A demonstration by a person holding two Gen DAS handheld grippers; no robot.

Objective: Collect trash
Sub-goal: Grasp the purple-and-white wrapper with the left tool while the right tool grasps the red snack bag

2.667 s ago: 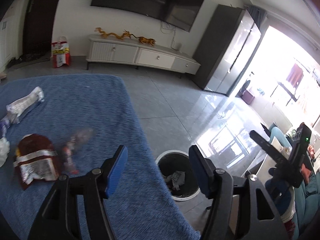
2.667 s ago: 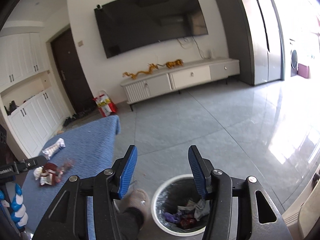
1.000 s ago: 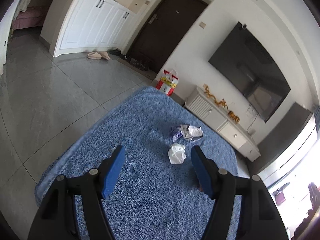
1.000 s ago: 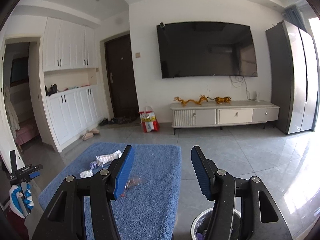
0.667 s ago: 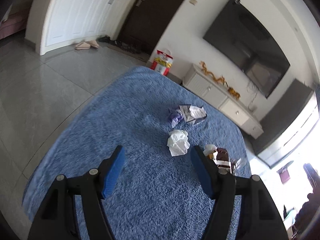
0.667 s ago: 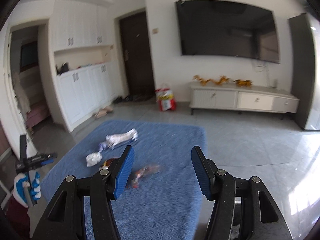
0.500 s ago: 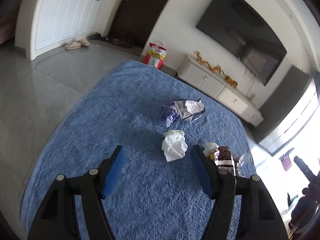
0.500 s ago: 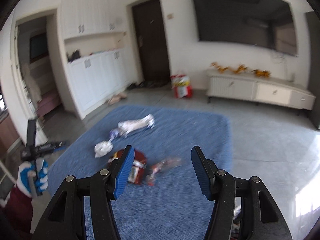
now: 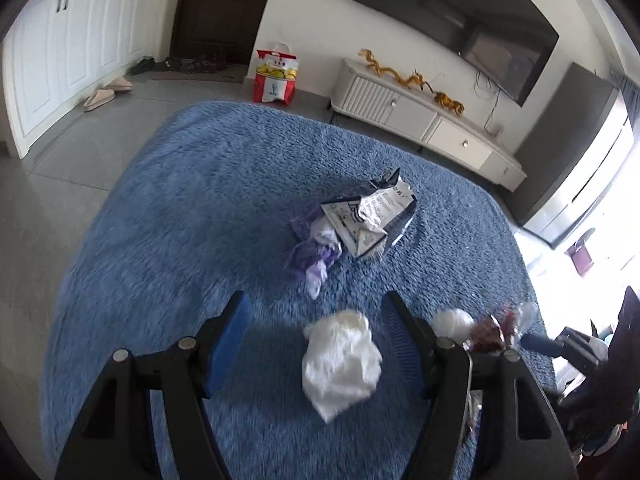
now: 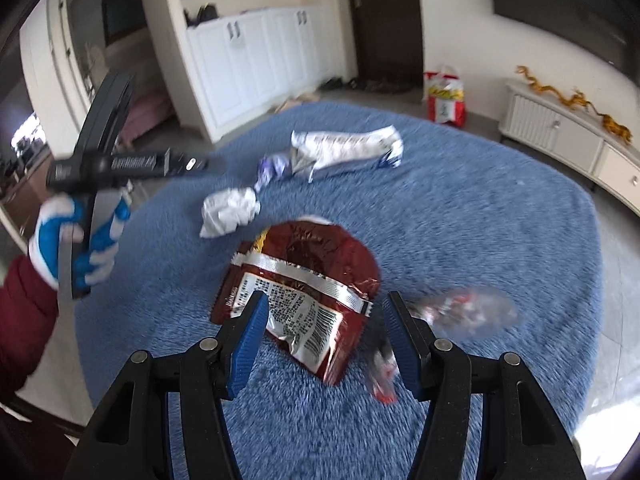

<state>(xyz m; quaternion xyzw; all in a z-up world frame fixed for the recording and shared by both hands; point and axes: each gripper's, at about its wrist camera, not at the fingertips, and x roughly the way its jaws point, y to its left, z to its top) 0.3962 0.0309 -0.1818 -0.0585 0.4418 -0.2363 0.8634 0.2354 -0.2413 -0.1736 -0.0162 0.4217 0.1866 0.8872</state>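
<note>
Trash lies on a blue rug (image 9: pixel 192 208). My left gripper (image 9: pixel 316 340) is open, its jaws on either side of a crumpled white tissue (image 9: pixel 340 364). Beyond it lie a purple wrapper (image 9: pixel 312 252) and a white printed packet (image 9: pixel 372 212). My right gripper (image 10: pixel 324 332) is open over the near edge of a dark red foil packet (image 10: pixel 308 280). A clear plastic wrapper with red print (image 10: pixel 452 312) lies just right of it. The tissue (image 10: pixel 228 210) and the white packet (image 10: pixel 344 148) lie farther back in the right wrist view.
A white TV cabinet (image 9: pixel 420 120) stands along the far wall under a wall TV (image 9: pixel 460 20). A red and yellow bag (image 9: pixel 276 76) stands on the floor beyond the rug. White cupboards (image 10: pixel 256 56) line the left wall. Grey tiled floor (image 9: pixel 72 136) surrounds the rug.
Both grippers have swung away from the bin and come down close to the rug. The left now straddles the tissue, the right hangs over the red packet. Both stay open.
</note>
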